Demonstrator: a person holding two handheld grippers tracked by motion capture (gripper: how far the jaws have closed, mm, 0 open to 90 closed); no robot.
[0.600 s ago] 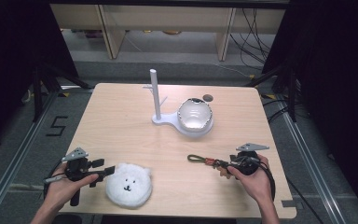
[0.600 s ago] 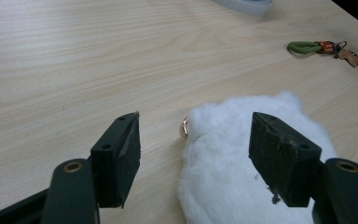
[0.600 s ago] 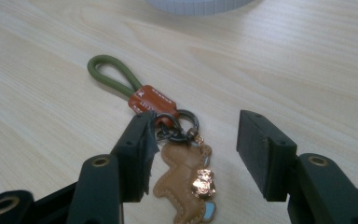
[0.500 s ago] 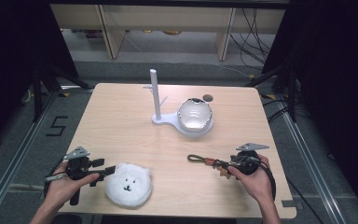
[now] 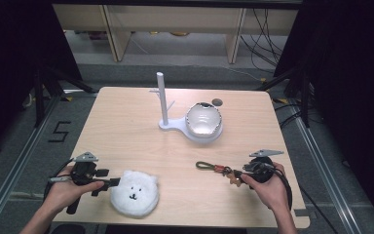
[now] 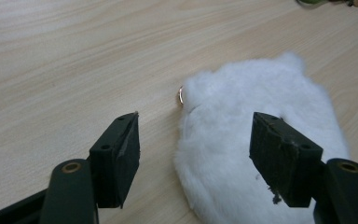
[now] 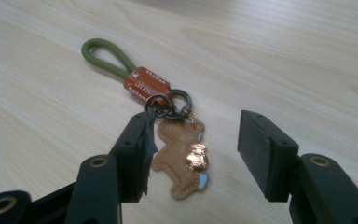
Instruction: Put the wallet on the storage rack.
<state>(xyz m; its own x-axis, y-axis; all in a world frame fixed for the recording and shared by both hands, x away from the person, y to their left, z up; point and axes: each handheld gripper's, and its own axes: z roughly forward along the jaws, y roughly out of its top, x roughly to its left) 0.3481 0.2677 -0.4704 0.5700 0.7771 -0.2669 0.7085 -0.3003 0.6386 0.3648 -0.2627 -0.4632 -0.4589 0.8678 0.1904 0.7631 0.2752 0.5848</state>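
The right gripper (image 7: 193, 156) stood with its fingers (image 7: 265, 154) spread wide around the tan charm of the keychain (image 7: 179, 149) on the table (image 5: 126, 122), gripping nothing. The left gripper (image 6: 196, 156) gaped too, with the white plush toy (image 6: 261, 154) partly between its fingers and cut off below. The bowl's (image 5: 203, 119) contents were unclear.

Light falls from above onto my table (image 5: 126, 122), bright and even, while darkness swallows the room at nine and three o'clock. The glass bowl (image 5: 203, 120) throws a small glare. Soft shadows sit under my hands at six o'clock. Down my left gripper (image 6: 193, 158), the plush bear (image 6: 256, 154) burns nearly white, fur detail lost. My right gripper (image 7: 191, 158) gives the keychain (image 7: 168, 126) sharp; wood blurs toward twelve o'clock.
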